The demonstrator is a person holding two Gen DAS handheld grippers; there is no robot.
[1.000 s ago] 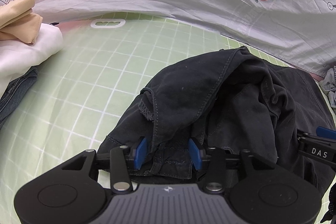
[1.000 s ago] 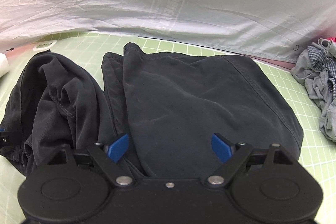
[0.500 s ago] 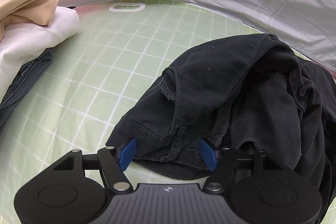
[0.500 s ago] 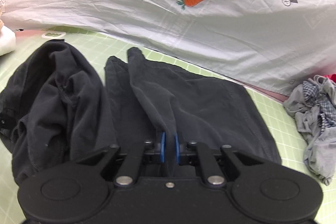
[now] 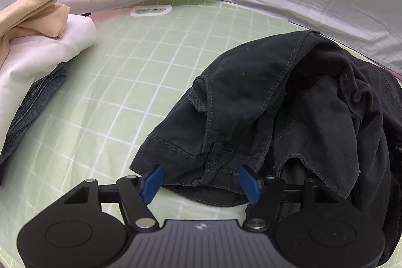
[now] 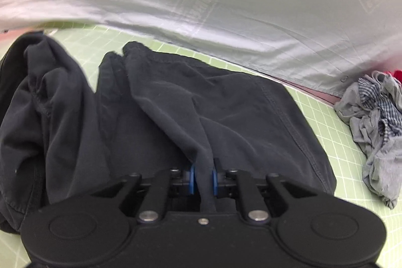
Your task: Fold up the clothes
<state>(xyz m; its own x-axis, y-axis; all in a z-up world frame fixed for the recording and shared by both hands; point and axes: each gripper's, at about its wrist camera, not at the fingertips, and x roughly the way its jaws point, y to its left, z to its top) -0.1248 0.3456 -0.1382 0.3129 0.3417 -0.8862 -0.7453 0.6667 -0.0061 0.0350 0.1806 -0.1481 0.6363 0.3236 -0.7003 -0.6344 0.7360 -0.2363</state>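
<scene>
On the green grid mat [image 5: 155,82], black shorts [image 6: 226,112] lie partly spread, w/ long axis running left–right across both views. R half lies fairly flat; L half is bunched into a mound [image 5: 276,97].

R tongs [image 6: 202,178]: pinched onto a raised ridge of fabric at the near edge, approx. mid-garment. L tongs [image 5: 201,182]: spread wide, pads either side of the near hem w/o clamping it; fabric sits directly ahead, between the pads.

L tongs are nearer the bunched end; judged, any coming move there depends on closing on that hem.

Folded stack [image 5: 37,47] at far left; crumpled grey clothes [image 6: 377,122] at far right.
</scene>
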